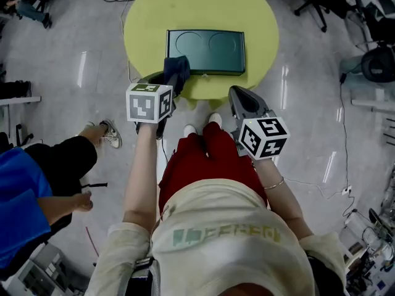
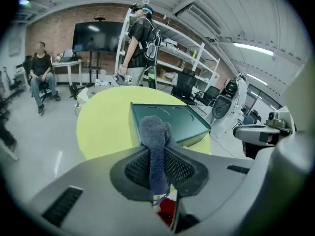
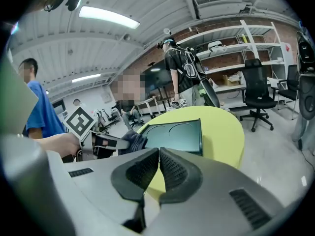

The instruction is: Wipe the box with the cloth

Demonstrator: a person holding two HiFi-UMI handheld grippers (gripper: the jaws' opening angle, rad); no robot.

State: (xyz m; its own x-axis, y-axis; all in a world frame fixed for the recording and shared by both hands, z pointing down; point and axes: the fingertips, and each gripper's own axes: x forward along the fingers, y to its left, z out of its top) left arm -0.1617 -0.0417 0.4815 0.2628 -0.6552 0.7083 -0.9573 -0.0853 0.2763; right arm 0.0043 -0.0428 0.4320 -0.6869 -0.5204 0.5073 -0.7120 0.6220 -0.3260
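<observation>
A flat dark green box [image 1: 206, 51] with two round impressions on its lid lies on the round yellow table [image 1: 145, 17]. My left gripper [image 1: 173, 71] is shut on a dark blue cloth [image 1: 178, 66], which hangs at the box's near left corner. In the left gripper view the cloth [image 2: 156, 146] stands bunched between the jaws, just before the box [image 2: 170, 120]. My right gripper [image 1: 237, 97] is shut and holds nothing, off the table's near edge. The right gripper view shows the box [image 3: 178, 135] and the cloth [image 3: 134, 140] ahead.
A person in blue [image 1: 24, 196] sits close at my left, with a foot [image 1: 111, 133] near the table. Office chairs [image 1: 311, 2] and equipment stand on the floor to the right. Another person [image 2: 141, 38] stands beyond the table, and shelves line the far wall.
</observation>
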